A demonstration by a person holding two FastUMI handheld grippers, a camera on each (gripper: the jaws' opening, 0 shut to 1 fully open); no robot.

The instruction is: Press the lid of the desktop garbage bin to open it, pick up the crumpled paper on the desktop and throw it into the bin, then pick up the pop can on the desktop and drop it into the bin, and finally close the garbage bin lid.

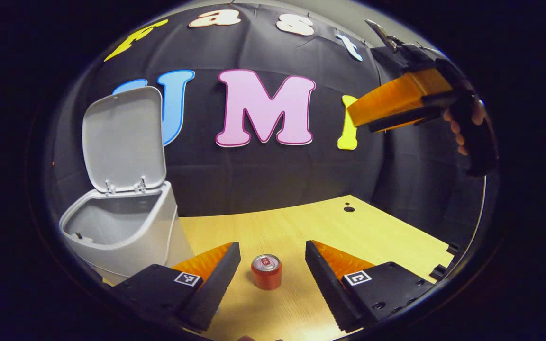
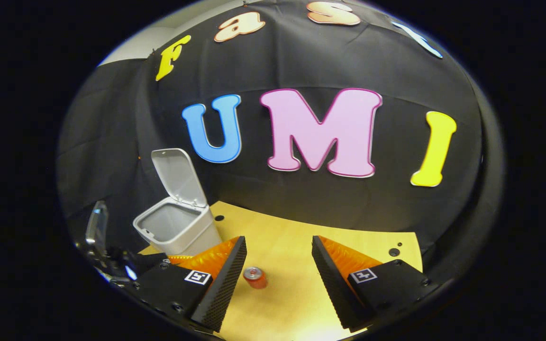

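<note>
Wooden table (image 1: 330,222) by black cloth wall, red can (image 1: 267,271) standing upright between spread fingers of left hand-held gripper (image 1: 273,279), untouched, bin (image 1: 121,227) at left with lid (image 1: 123,139) up, right hand-held gripper (image 2: 279,277) wide apart, holding nothing.

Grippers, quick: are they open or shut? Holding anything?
Left gripper: open, empty; the pop can stands between its fingers, untouched.
Right gripper: open, empty.
</note>
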